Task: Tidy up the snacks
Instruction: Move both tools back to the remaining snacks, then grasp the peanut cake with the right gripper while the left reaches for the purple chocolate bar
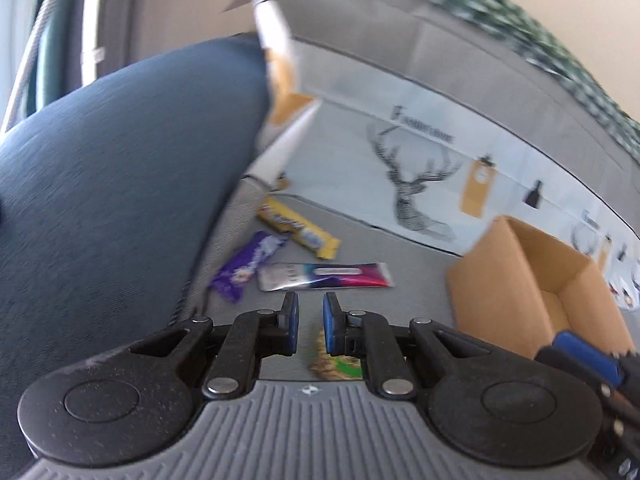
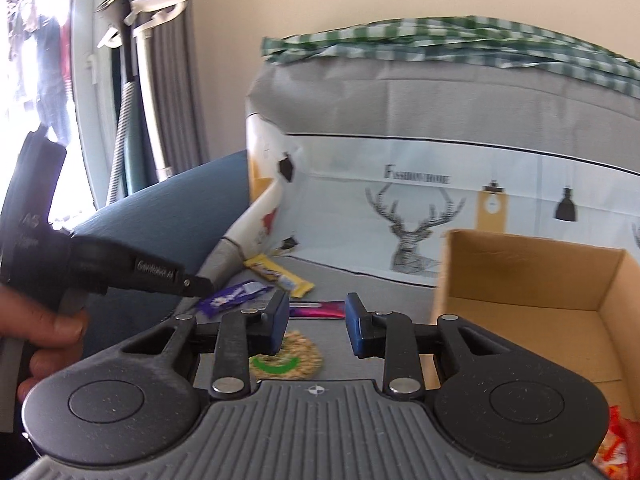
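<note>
Snacks lie on a grey surface: a yellow bar (image 1: 298, 227) (image 2: 280, 275), a purple bar (image 1: 250, 264) (image 2: 234, 296), a silver-and-pink packet (image 1: 324, 276) (image 2: 318, 309) and a round oat snack with a green band (image 1: 336, 364) (image 2: 286, 358). An open cardboard box (image 1: 536, 284) (image 2: 528, 300) stands to the right. My left gripper (image 1: 310, 326) is open with a narrow gap, empty, just short of the packet. My right gripper (image 2: 316, 330) is open and empty above the round snack. The left gripper's body (image 2: 152, 276) shows at left in the right wrist view.
A blue cushion (image 1: 120, 184) (image 2: 168, 208) fills the left. A grey and white printed wall with a deer picture (image 1: 416, 192) (image 2: 412, 232) stands behind. A green checked cloth (image 2: 460, 40) lies on top. An orange-red packet (image 2: 618, 444) sits at bottom right.
</note>
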Tool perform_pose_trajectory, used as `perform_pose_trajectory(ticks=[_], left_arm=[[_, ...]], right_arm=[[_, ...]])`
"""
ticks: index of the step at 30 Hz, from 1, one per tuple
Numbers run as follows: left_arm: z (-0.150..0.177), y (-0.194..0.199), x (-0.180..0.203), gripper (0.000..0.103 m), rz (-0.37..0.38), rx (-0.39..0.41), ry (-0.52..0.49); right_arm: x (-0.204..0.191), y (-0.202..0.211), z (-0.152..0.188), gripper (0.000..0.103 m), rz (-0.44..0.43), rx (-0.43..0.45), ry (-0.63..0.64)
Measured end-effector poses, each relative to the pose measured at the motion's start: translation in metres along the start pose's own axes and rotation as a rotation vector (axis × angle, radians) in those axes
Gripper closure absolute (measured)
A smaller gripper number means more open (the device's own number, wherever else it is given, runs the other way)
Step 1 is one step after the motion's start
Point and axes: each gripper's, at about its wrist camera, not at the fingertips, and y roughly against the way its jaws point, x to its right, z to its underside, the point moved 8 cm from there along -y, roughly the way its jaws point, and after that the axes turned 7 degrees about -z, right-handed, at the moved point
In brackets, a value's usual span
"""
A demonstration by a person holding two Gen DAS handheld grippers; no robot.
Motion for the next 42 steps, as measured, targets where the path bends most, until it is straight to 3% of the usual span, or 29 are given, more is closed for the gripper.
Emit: perform_pose_trajectory(ticks=[6, 9, 14, 19, 22, 23, 26, 29, 34, 38, 40, 42], left_arm=[[-0.008, -0.011, -0.013, 0.09, -0.05, -0.007, 0.031], [-0.011, -0.018, -0.009, 0.09, -0.057, -0.006, 0.023], [-0.015, -0.032, -0.002, 0.09, -0.079, 0.0, -0.04], [-0.017, -0.056, 0.014, 0.089, -0.099, 0.023, -0.17], [-0.017, -0.074, 0.016, 0.086, -0.117, 0.007, -0.191], [-0.017, -0.079, 0.015, 0.081, -0.122, 0.0, -0.185], [-0.023, -0.094, 0.006, 0.068, -0.129, -0.019, -0.142], [-0.025, -0.105, 0.004, 0.069, -0.123, -0.034, -0.148], [-0.017, -0.123, 0.01, 0.069, -0.203, -0.071, -0.271], [-0.013, -0.132, 0.01, 0.069, -0.211, -0.091, -0.283], [-0.011, -0.136, 0.009, 0.07, -0.218, -0.102, -0.294], [-0.01, -0.136, 0.008, 0.08, -0.226, -0.107, -0.3]], right_arm=[[-0.037, -0.035, 0.01, 0.069, -0.109, -0.083, 0.009], [-0.05, -0.051, 0.015, 0.056, -0.125, -0.114, 0.044], [-0.044, -0.078, 0.025, 0.025, -0.085, -0.185, 0.008], [-0.03, -0.106, 0.035, 0.019, -0.044, -0.257, -0.069], [-0.025, -0.12, 0.039, 0.012, -0.019, -0.275, -0.086], [-0.024, -0.126, 0.042, 0.009, -0.006, -0.29, -0.084], [-0.018, -0.14, 0.046, 0.008, 0.011, -0.309, -0.098], [-0.013, -0.152, 0.049, 0.008, 0.028, -0.325, -0.096], [-0.007, -0.17, 0.058, 0.007, 0.029, -0.37, -0.124], [-0.008, -0.183, 0.069, 0.008, 0.03, -0.414, -0.114], [-0.009, -0.185, 0.073, 0.012, 0.025, -0.431, -0.105], [-0.009, -0.184, 0.074, 0.016, 0.018, -0.432, -0.099]])
